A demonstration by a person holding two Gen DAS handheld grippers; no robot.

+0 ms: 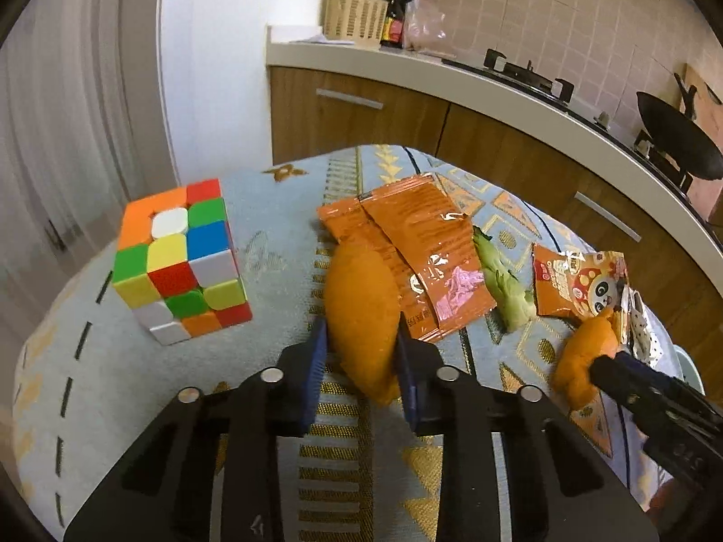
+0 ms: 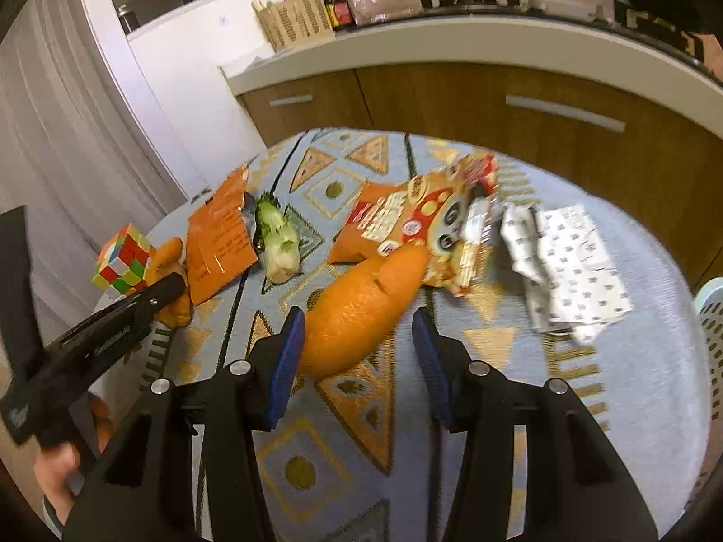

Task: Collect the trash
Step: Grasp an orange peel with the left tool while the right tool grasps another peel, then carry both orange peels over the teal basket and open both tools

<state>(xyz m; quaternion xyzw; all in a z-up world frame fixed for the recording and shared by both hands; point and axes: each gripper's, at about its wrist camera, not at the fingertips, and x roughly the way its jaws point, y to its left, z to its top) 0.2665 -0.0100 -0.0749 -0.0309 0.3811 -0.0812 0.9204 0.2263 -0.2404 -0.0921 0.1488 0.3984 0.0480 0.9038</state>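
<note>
On the patterned tablecloth (image 1: pixel 280 226), my left gripper (image 1: pixel 361 350) is shut on a large piece of orange peel (image 1: pixel 361 307), its blue pads pressing both sides. Torn orange wrappers (image 1: pixel 420 253) lie just behind the peel. In the right wrist view, my right gripper (image 2: pixel 360 350) stands open around a second orange peel (image 2: pixel 361 311). The left pad touches this peel and the right pad is clear of it. Behind it lie a panda snack bag (image 2: pixel 420 221), a green vegetable stub (image 2: pixel 278 244) and crumpled white paper (image 2: pixel 569 271).
A colourful puzzle cube (image 1: pixel 180 262) stands at the table's left. A pale plastic basket (image 2: pixel 711 338) shows past the table's right edge. Wooden kitchen cabinets (image 1: pixel 361 113) with a white counter run close behind the table. A hand (image 2: pixel 58 474) holds the left gripper.
</note>
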